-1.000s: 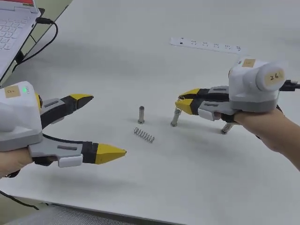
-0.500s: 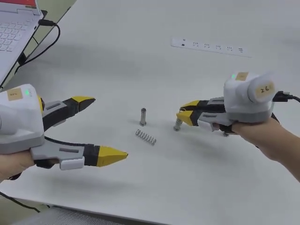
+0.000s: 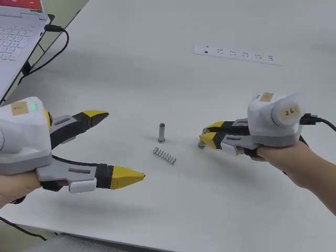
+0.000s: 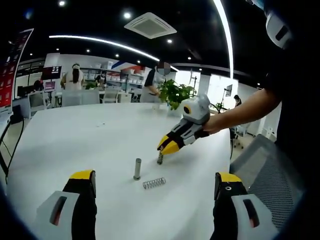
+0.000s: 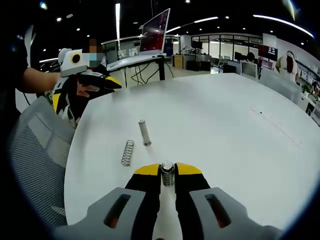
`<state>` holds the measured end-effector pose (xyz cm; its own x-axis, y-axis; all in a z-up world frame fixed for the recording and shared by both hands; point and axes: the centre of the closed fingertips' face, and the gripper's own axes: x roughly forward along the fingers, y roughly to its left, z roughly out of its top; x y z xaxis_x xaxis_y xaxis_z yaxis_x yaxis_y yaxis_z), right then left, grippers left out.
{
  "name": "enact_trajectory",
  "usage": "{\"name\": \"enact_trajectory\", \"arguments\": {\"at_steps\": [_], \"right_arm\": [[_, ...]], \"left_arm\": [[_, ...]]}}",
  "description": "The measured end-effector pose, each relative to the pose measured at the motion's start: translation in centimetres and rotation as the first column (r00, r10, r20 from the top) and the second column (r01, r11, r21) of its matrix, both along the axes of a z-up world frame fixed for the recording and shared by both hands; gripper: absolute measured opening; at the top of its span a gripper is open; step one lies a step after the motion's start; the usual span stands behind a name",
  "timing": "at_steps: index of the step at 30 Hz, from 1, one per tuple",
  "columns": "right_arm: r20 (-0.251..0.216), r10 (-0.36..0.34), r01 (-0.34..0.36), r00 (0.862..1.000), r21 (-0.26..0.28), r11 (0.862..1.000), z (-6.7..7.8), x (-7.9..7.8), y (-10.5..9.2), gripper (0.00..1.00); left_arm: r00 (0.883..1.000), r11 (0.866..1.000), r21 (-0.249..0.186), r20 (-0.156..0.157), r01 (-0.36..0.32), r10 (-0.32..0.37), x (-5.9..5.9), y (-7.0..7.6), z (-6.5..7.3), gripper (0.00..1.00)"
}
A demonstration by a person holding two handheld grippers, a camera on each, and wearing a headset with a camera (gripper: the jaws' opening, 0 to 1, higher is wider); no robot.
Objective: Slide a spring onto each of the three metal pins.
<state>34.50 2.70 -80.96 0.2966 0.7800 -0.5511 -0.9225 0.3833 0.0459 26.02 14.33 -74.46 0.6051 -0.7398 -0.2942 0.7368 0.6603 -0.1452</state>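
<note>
The jaws of the right gripper (image 5: 168, 176) are pinched narrow on a small coiled metal spring (image 5: 168, 171) that sits on a short grey metal pin (image 5: 167, 164), low by the white table (image 3: 236, 210). The jaws of the left gripper (image 3: 119, 146) are wide and hold nothing. Straight ahead of them a loose silver spring (image 3: 164, 155) lies flat and slanted, just in front of a bare upright metal pin (image 3: 161, 132), nearer the table's front edge. The left gripper is free, so it looks best placed. A second ago the right gripper was higher on its pin.

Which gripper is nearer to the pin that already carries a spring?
Right. The right gripper closes its jaws around the sprung pin; the left gripper hangs open, well apart from it.
</note>
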Motion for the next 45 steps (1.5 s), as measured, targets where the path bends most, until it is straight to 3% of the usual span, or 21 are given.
{"name": "enact_trajectory", "arguments": {"at_steps": [4, 13, 16, 25, 45], "right_arm": [[0.021, 0.007, -0.006, 1.0, -0.01, 1.0, -0.1, 0.1, 0.0, 0.08], [0.018, 0.001, -0.001, 1.0, -0.03, 1.0, -0.4, 0.4, -0.2, 0.09], [0.023, -0.003, 0.003, 1.0, -0.01, 1.0, 0.0, 0.5, 0.0, 0.13], [0.021, 0.001, -0.001, 1.0, -0.02, 1.0, 0.1, 0.5, -0.1, 0.17], [0.05, -0.022, 0.02, 0.999, 0.041, 0.999, 2.5, -0.7, -1.1, 0.21]], "left_arm": [[1.0, 1.0, 0.002, -0.002, 0.001, -0.001, -0.1, 0.0, -0.1, 0.96], [1.0, 1.0, -0.001, -0.002, -0.002, 0.002, -0.2, 0.1, -0.1, 0.96], [1.0, 1.0, -0.003, 0.0, -0.005, 0.005, -0.1, 0.2, -0.1, 0.96], [1.0, 1.0, -0.005, -0.002, -0.004, 0.004, -0.1, 0.0, -0.2, 0.96], [1.0, 1.0, -0.001, -0.001, 0.003, -0.003, 0.1, -0.4, 0.0, 0.96]]}}
